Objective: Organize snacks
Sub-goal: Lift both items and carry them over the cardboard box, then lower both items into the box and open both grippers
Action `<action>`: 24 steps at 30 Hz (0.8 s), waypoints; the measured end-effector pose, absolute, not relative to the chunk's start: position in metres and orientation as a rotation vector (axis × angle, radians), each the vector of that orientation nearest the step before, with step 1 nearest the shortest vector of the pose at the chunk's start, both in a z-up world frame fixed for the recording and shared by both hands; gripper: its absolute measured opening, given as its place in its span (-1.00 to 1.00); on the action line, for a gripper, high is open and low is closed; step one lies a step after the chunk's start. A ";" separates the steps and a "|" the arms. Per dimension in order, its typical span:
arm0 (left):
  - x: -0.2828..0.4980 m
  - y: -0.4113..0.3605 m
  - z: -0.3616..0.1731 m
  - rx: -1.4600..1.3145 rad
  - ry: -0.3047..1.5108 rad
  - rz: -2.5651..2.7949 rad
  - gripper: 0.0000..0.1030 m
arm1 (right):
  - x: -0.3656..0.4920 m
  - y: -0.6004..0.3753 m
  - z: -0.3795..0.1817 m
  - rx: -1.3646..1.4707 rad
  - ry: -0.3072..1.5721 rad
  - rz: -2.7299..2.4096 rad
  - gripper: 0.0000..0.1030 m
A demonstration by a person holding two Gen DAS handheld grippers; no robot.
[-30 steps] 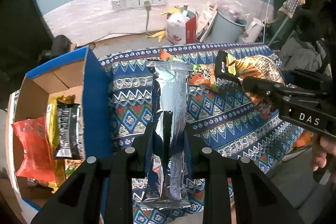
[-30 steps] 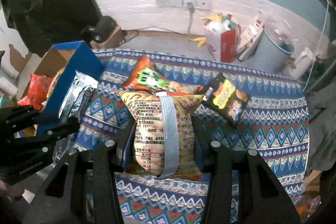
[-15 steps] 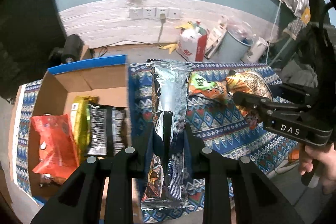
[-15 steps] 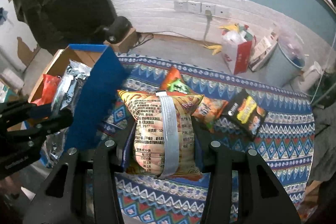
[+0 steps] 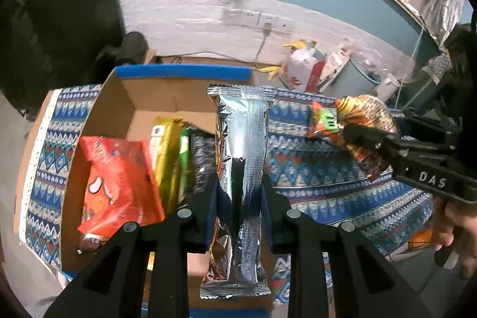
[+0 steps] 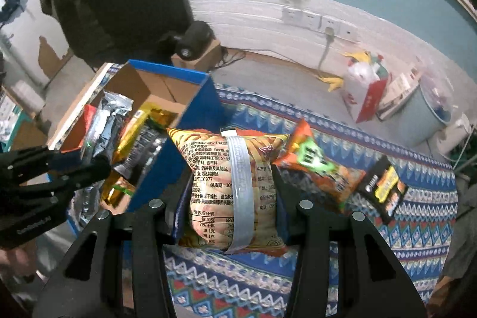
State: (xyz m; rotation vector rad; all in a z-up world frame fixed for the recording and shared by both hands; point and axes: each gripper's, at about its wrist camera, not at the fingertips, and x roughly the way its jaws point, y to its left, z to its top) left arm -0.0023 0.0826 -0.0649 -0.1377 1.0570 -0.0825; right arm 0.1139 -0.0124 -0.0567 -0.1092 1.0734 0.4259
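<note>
My left gripper (image 5: pixel 238 198) is shut on a long silver foil snack pack (image 5: pixel 241 169) and holds it over the right part of the open cardboard box (image 5: pixel 131 97). The box holds a red-orange bag (image 5: pixel 116 181), a gold pack (image 5: pixel 167 157) and a black pack (image 5: pixel 202 163). My right gripper (image 6: pixel 231 195) is shut on a yellow-orange snack bag (image 6: pixel 229 187) with its printed back showing, held above the patterned cloth just right of the box's blue wall (image 6: pixel 179 157). An orange-green bag (image 6: pixel 313 163) and a black-yellow packet (image 6: pixel 384 187) lie on the cloth.
The blue patterned cloth (image 6: pixel 417 228) covers the table. Behind it on the floor stand a red-white bag (image 6: pixel 366 91), a grey bin (image 6: pixel 426 112) and a wall with sockets (image 6: pixel 310 18). The left gripper's body (image 6: pixel 35 187) shows at the left of the right wrist view.
My left gripper has carried the silver pack leftward from over the cloth to over the box. My right gripper has moved left with the yellow bag, nearer the box wall.
</note>
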 end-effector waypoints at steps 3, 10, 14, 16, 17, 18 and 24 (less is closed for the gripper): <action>-0.004 0.090 -0.076 -0.147 1.077 -0.072 -0.49 | 0.118 0.004 -0.060 -0.115 1.079 0.445 -0.11; -0.002 0.101 -0.096 -0.168 1.126 -0.054 -0.43 | 0.124 0.036 -0.061 -0.127 1.085 0.479 -0.11; -0.004 0.116 -0.094 -0.183 1.115 -0.024 -0.19 | 0.128 0.052 -0.063 -0.130 1.087 0.496 -0.11; -0.003 0.124 -0.091 -0.189 1.107 -0.009 -0.09 | 0.131 0.062 -0.064 -0.134 1.087 0.504 -0.11; -0.003 0.130 -0.089 -0.192 1.100 0.004 -0.08 | 0.132 0.066 -0.065 -0.136 1.089 0.509 -0.11; -0.003 0.135 -0.087 -0.194 1.096 0.014 -0.06 | 0.133 0.071 -0.067 -0.137 1.092 0.514 -0.11; -0.002 0.163 -0.078 -0.242 1.070 0.044 -0.04 | 0.137 0.097 -0.077 -0.146 1.116 0.547 -0.11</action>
